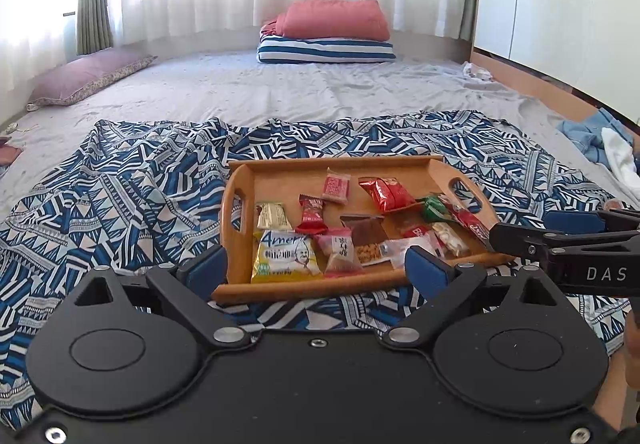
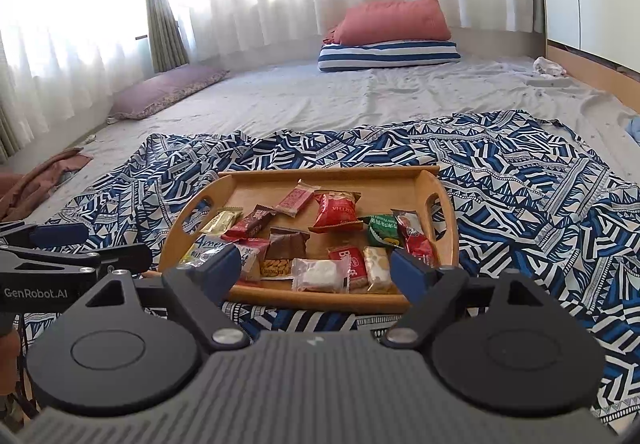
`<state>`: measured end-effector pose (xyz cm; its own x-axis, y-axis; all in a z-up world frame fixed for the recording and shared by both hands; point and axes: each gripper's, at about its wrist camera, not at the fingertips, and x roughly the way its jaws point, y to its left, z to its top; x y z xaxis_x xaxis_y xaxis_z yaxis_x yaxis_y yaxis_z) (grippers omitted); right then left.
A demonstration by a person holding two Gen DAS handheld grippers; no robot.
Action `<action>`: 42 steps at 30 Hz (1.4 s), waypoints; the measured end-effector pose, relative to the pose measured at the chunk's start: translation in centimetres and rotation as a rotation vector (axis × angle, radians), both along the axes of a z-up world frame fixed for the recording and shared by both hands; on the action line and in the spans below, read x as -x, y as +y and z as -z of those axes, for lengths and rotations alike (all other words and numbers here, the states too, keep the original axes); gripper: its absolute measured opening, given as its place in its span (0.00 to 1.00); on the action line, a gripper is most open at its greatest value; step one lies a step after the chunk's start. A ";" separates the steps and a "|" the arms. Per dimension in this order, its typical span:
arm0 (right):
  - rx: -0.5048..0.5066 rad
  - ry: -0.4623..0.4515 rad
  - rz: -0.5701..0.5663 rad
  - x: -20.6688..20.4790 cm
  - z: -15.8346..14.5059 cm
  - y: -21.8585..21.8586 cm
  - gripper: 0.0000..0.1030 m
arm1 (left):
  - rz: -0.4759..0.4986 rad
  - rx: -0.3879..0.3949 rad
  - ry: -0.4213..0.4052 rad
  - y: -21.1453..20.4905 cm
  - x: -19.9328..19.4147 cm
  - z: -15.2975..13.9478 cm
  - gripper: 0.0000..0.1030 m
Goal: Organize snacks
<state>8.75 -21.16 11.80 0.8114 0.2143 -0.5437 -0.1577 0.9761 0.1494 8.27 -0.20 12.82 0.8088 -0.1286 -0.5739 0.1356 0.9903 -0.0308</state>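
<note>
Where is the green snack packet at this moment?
The green packet lies in the right part of the wooden tray. It sits between the big red bag and a red packet beside the right handle, in both views.

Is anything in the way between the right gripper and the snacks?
Only the tray's near rim. The right gripper is open and low in front of it, so it must clear the rim to reach the snacks. Nothing else visible blocks it.

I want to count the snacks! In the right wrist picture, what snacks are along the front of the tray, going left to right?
Yellow packet → pink packet → peanut packet → clear white-filled packet → red packet → pale nougat bar, all in the wooden tray.
</note>
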 end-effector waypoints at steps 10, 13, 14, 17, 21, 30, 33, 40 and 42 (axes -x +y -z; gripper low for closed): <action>0.044 -0.040 -0.015 2.9 1.3 1.3 0.90 | -0.026 0.003 0.016 0.4 1.6 2.2 0.94; 0.063 -0.031 -0.005 3.0 2.3 1.5 0.90 | -0.036 0.008 0.032 0.5 1.6 3.6 0.94; 0.061 -0.023 -0.003 2.9 2.6 1.6 0.90 | -0.041 0.005 0.037 0.5 1.5 4.1 0.94; 0.054 0.003 0.006 2.9 3.9 1.5 0.90 | -0.052 -0.002 0.048 0.5 1.4 5.5 0.94; 0.071 0.020 0.019 2.9 5.4 1.6 0.90 | -0.056 -0.004 0.068 0.4 1.1 7.1 0.94; 0.078 0.055 0.058 2.3 8.4 1.5 0.94 | -0.071 -0.010 0.091 0.2 0.3 9.9 0.94; 0.085 0.066 0.068 2.0 9.3 1.5 0.96 | -0.073 0.003 0.089 0.4 0.1 10.4 0.94; 0.126 0.072 0.079 1.4 10.8 1.9 0.98 | -0.082 -0.006 0.092 0.3 -0.4 11.6 0.94; 0.119 0.076 0.085 1.2 11.1 1.8 0.99 | -0.084 -0.013 0.092 0.2 -0.6 12.0 0.94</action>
